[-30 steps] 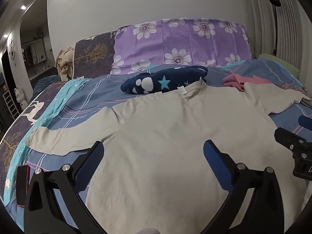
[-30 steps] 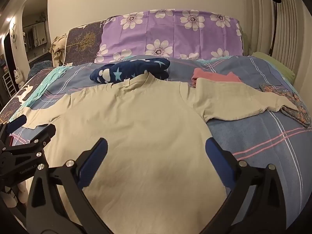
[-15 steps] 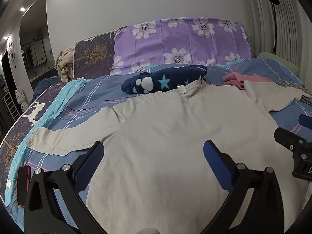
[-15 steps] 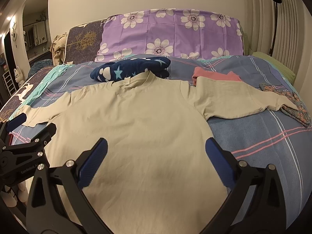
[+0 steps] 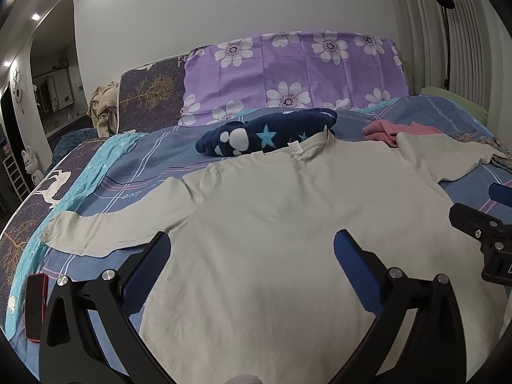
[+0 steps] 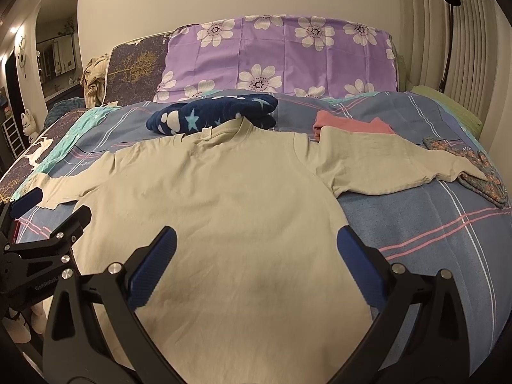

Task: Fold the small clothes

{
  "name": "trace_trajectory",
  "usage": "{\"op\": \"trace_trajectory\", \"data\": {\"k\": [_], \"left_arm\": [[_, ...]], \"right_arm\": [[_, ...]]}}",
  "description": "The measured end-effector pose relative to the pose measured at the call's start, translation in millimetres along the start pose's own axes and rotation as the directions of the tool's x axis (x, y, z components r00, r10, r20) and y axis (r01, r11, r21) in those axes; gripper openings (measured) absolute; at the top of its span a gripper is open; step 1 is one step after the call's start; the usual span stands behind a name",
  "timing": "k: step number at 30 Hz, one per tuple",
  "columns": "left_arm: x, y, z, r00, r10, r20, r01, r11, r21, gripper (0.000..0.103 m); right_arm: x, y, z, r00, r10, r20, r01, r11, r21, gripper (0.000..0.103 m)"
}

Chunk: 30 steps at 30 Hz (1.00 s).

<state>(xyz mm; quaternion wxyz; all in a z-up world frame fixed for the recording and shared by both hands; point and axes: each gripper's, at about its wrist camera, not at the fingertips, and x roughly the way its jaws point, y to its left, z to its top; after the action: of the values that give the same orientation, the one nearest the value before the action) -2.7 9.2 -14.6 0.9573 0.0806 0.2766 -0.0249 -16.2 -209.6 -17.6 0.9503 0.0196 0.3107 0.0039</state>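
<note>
A beige T-shirt (image 5: 288, 224) lies flat and spread out on the bed, collar toward the pillows, both sleeves out to the sides; it also shows in the right wrist view (image 6: 230, 211). My left gripper (image 5: 251, 252) is open and empty, hovering over the shirt's lower left part. My right gripper (image 6: 256, 249) is open and empty over the shirt's lower right part. Each gripper shows at the edge of the other's view: the right one (image 5: 480, 227) and the left one (image 6: 48, 220).
A folded navy star-print garment (image 6: 214, 112) and a folded pink garment (image 6: 348, 124) lie beyond the collar. A patterned cloth (image 6: 480, 172) lies under the right sleeve's end. A red-cased phone (image 5: 35, 307) lies at the bed's left edge. Purple flowered pillow (image 6: 281, 57) stands behind.
Both grippers have drifted slightly; the view shifts a little. The shirt has not moved and both grippers stay open.
</note>
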Motion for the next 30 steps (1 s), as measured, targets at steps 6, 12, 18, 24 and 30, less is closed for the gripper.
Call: {"op": "trace_trajectory", "data": {"k": [6, 12, 18, 24, 30], "left_arm": [[4.9, 1.2, -3.0, 1.000, -0.006, -0.015, 0.006, 1.000, -0.005, 0.102], [6.6, 0.9, -5.9, 1.000, 0.011, -0.012, -0.011, 1.000, 0.006, 0.102], [7.9, 2.9, -8.3, 1.000, 0.028, 0.002, -0.028, 0.999, 0.018, 0.102], [9.3, 7.5, -8.9, 1.000, 0.006, 0.002, -0.006, 1.000, 0.001, 0.093], [10.5, 10.3, -10.5, 1.000, 0.017, -0.002, -0.017, 1.000, -0.003, 0.089]], "right_arm": [[-1.5, -1.1, 0.3, 1.000, 0.000, 0.002, 0.000, 1.000, -0.001, 0.101], [-1.4, -4.7, 2.9, 1.000, -0.016, 0.008, 0.016, 1.000, 0.006, 0.101], [-0.9, -1.9, 2.7, 1.000, -0.029, 0.009, 0.029, 1.000, -0.010, 0.101], [-1.3, 4.1, 4.0, 0.998, -0.052, 0.019, 0.053, 0.998, -0.042, 0.101], [5.6, 3.3, 1.5, 0.999, -0.044, -0.007, 0.044, 0.999, -0.026, 0.097]]}}
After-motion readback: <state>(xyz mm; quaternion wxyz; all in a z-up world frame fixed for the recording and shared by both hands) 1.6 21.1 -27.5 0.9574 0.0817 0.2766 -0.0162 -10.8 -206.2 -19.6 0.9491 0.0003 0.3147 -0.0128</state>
